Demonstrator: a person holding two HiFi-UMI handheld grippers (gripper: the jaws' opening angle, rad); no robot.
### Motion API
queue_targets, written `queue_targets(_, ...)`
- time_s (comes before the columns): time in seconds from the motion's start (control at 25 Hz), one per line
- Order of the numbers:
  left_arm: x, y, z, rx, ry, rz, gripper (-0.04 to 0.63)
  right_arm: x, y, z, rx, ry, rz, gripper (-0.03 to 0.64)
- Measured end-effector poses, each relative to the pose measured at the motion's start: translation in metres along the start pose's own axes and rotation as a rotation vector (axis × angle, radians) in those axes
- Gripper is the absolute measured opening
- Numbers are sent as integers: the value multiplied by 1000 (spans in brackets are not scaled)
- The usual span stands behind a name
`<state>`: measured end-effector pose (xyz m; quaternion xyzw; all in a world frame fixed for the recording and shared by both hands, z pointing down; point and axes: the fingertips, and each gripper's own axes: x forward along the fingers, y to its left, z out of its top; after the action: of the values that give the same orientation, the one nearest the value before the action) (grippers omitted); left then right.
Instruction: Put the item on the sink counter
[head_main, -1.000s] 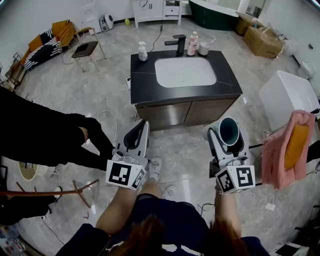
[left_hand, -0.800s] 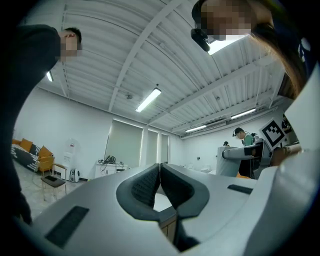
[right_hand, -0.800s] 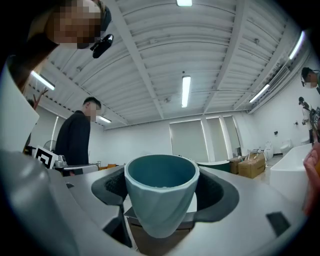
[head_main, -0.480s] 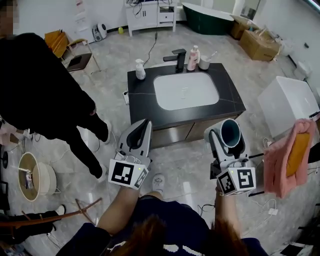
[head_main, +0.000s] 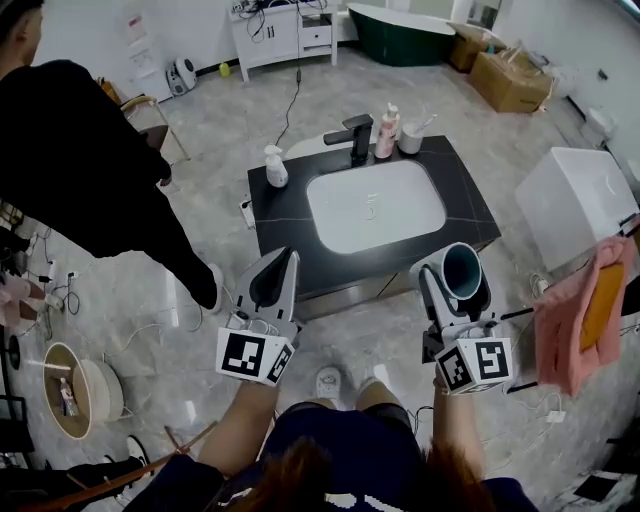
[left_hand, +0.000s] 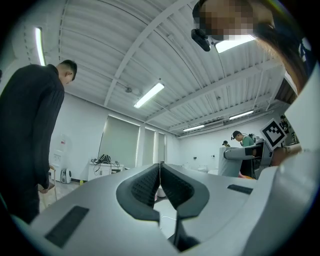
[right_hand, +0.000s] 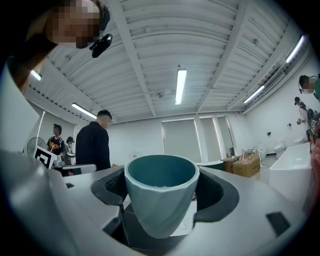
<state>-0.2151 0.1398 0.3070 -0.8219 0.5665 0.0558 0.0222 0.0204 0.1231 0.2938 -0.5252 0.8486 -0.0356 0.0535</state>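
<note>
The right gripper (head_main: 458, 285) held the teal cup (right_hand: 161, 200) between its jaws, which stood wide and pressed on the two sides of the cup. The left gripper (left_hand: 160, 170) had its jaws closed together, with nothing between them. Ahead of both pairs of jaws lay the dark sink counter (head_main: 276, 215) with its white basin (head_main: 375, 207), and the cup was not on it. Beyond the basin stood a black faucet (head_main: 352, 132). A person in black (head_main: 80, 150) stood to the left of the left jaws.

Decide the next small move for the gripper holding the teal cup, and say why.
Probably carry the right gripper forward over the sink counter. It is shut on the upright teal cup, which sits short of the counter's front edge; bare black top lies right of the basin.
</note>
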Motion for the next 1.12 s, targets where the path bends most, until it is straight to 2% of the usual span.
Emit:
queue_targets(0.24, 41, 20, -19, -18, 22, 20, 23, 49, -24, -9, 7, 20, 7, 397)
queue_targets(0.52, 108, 36, -21, 0, 14, 87, 23, 120, -70, -4, 15, 11, 78, 396)
queue_targets(0.8, 199, 21, -22, 23, -1, 136, 23, 185, -144, 13, 11, -2, 143, 397)
queue_targets(1.12, 249, 22, -35, 11, 34, 160, 23, 232, -178, 3, 37, 42, 180, 397)
